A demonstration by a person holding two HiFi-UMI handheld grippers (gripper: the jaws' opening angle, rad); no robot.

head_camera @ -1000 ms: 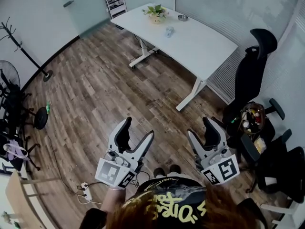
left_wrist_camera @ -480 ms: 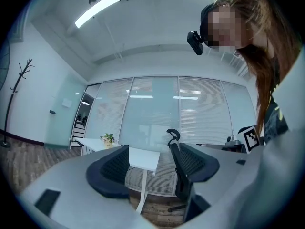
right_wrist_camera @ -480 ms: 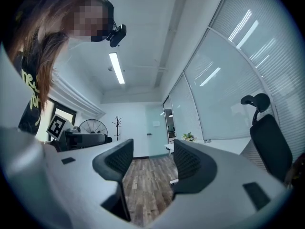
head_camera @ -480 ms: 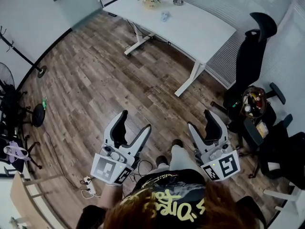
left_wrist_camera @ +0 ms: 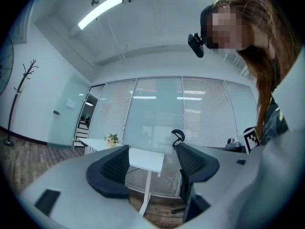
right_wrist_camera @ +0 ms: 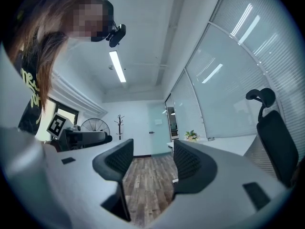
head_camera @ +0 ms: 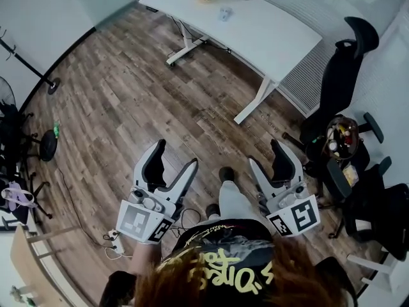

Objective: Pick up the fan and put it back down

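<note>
Now | wood floor (head_camera: 128, 94) spreads ahead | white desk (head_camera: 255, 31) far ahead, black chair (head_camera: 339, 88) to its right | fan (right_wrist_camera: 94, 126) by left wall, well apart from both tools | left gripper (head_camera: 175, 155) and right gripper (head_camera: 264, 153) level, side by side, jaws apart, nothing between

Item: fan (right_wrist_camera: 93, 125), dark, w/ round wire grille.
Pose: upright, grille roughly face-on in right gripper view.
Visible: upper part of grille only; lower part & stand hidden.
Place: far side of rm, against white wall, just left of coat stand (right_wrist_camera: 119, 126).
Head view: at far left edge of pic, mostly cut off, only an arc of grille shows.
Blades: too small to tell.
</note>
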